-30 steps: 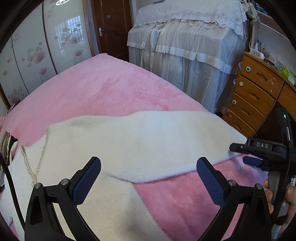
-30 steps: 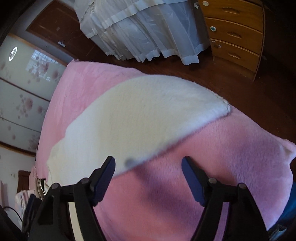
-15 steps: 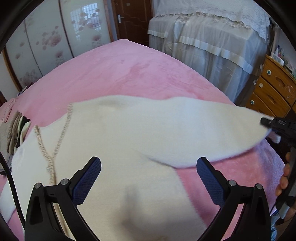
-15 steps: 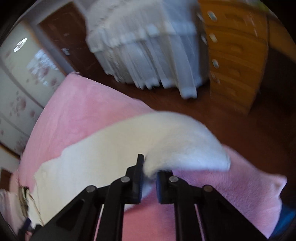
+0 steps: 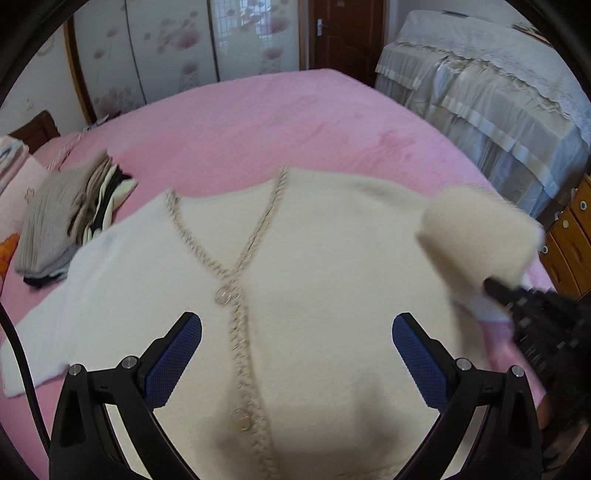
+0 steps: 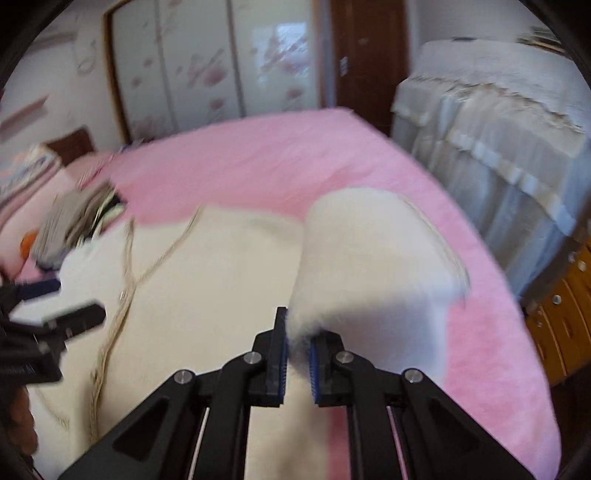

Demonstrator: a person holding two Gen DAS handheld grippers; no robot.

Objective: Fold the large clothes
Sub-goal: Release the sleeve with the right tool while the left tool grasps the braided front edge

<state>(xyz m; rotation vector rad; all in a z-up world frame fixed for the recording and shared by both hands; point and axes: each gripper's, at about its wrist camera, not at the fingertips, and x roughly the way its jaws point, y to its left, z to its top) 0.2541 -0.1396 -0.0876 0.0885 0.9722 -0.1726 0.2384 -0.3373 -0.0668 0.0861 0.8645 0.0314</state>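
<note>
A pink bed (image 5: 258, 122) fills the middle of both views. At its far left edge sits a stack of folded clothes (image 5: 70, 221), grey on top with dark and pale layers beneath, well apart from the work. Behind the bed stand sliding wardrobe doors (image 5: 173, 48) printed with pink flowers and a dark wooden door (image 5: 343, 33). To the right is a piece of furniture under a pale lace-edged cover (image 5: 491, 96), and beyond the bed's right corner a wooden chest of drawers (image 5: 569, 243). Nothing lies on the garment's front between the two tools.

The cream cardigan (image 5: 314, 295) lies face up across the bed, its braided trim running down the V-neck and front opening past two round buttons. Its left sleeve stretches flat toward the folded stack. The other sleeve (image 6: 373, 266) is lifted off the bed and curls over toward the body of the cardigan.

The left tongs (image 5: 297, 358) hover over the cardigan's lower front, blue pads spread wide, holding nothing. The right tongs (image 6: 297, 354) are pressed together on the edge of the lifted sleeve, with fluffy fabric bulging out between the pads; the right view is motion-blurred, so which part of the cuff is pinched is hard to make out.
</note>
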